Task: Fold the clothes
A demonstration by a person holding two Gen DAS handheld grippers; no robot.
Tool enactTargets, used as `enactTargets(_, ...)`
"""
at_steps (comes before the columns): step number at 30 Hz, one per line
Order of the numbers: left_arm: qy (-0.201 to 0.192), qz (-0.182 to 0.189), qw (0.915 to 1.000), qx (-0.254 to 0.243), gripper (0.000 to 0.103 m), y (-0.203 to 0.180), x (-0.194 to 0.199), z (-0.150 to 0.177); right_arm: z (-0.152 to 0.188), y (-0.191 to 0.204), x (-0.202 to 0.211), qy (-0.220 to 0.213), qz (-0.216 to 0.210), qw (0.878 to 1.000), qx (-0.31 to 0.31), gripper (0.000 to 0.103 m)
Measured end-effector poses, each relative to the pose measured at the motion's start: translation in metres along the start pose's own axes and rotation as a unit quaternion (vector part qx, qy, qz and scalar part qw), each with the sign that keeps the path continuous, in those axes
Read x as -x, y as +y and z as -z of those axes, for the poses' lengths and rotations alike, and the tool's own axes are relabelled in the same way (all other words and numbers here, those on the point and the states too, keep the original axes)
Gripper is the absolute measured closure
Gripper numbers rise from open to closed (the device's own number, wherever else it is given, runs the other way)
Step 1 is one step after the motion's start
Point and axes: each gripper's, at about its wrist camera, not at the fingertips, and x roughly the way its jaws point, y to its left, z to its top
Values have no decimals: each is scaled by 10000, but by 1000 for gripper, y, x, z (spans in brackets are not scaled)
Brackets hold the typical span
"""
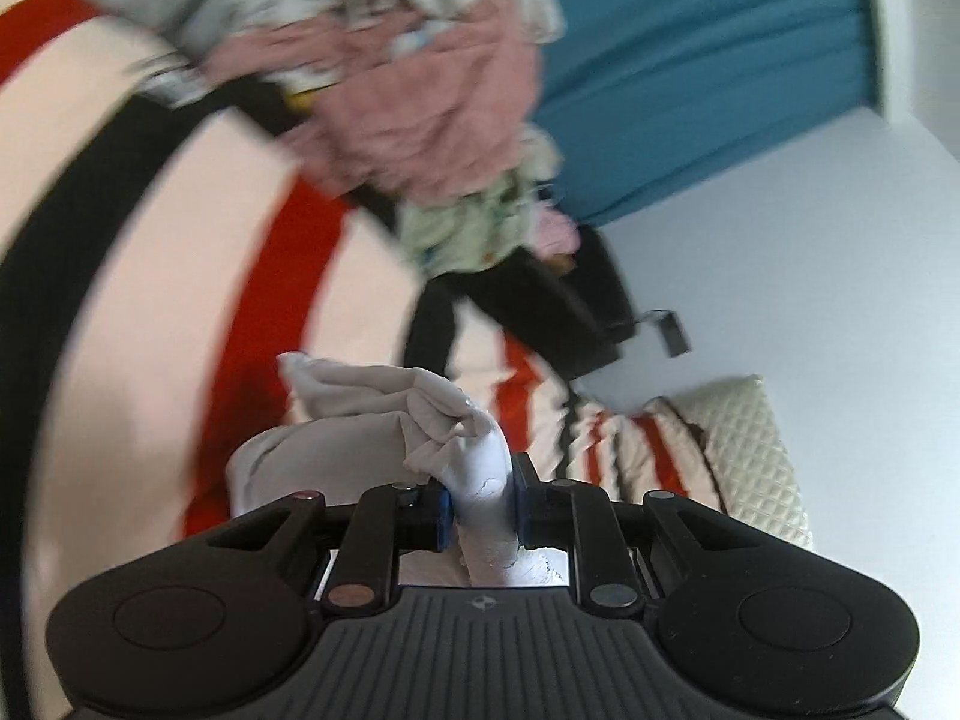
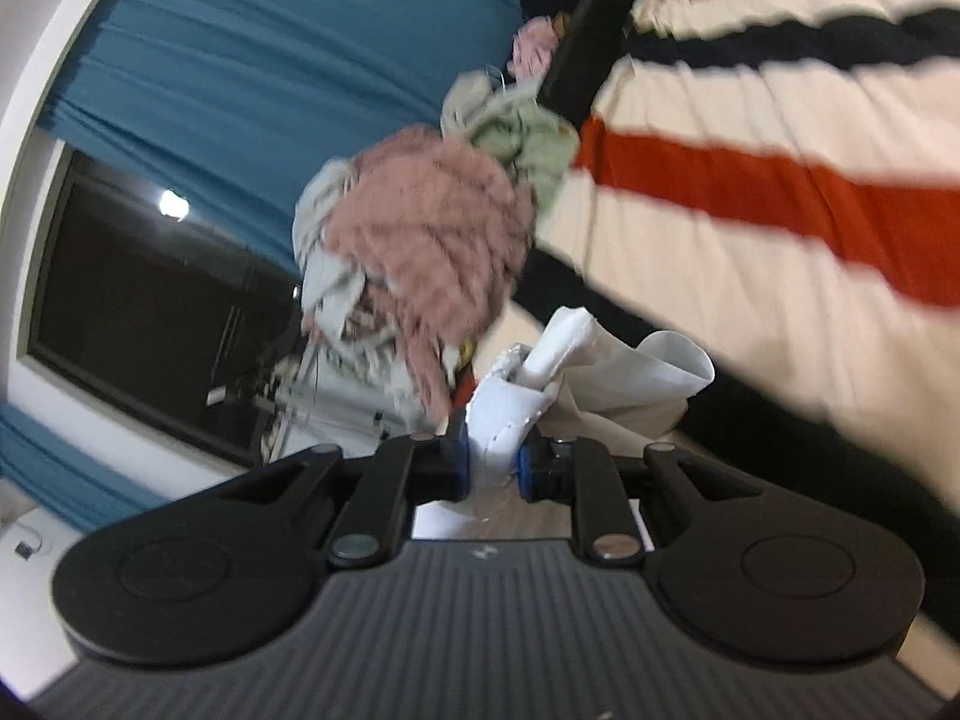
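Note:
A pale beige-white garment [image 1: 366, 420] is pinched in my left gripper [image 1: 483, 510], which is shut on a bunched fold of it; the cloth trails forward and to the left over the striped bedspread [image 1: 228, 276]. The right wrist view shows the same kind of white garment [image 2: 624, 372] clamped in my right gripper [image 2: 493, 465], also shut, with an open cuff or hem hanging to the right. A heap of unfolded clothes [image 1: 420, 102], topped by a fuzzy pink piece [image 2: 432, 240], lies beyond both grippers. Both views are tilted and motion-blurred.
The bed has a cream cover with red and black stripes [image 2: 780, 192]. A quilted cream pillow [image 1: 744, 450] lies at the right. Blue curtains [image 1: 690, 72] and a dark window [image 2: 150, 312] stand behind the heap. A black object [image 1: 570, 312] rests on the bed by a white wall.

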Motion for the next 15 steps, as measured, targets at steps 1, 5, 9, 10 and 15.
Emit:
enactTargets(1,-124,98,9995,-265,83,-5,-16,-3,-13,1,-12,-78,29,9999,63,85)
enactTargets(5,-320,-174,9909,-1297,83,9,-69,31,-19,-6,-44,-429,489,9933,951,84)
enactTargets(9,373,-771,9865,-1397,83,73,-109,82,18,-75,-79,233,1285,9850,1123,84)
enactTargets(10,466,-910,9818,-1600,82,82,-112,94,29,-95,-84,519,1460,9829,995,84)
enactTargets(15,449,-1188,9657,-2267,72,84,-104,120,62,-132,-74,771,1592,9815,735,79)
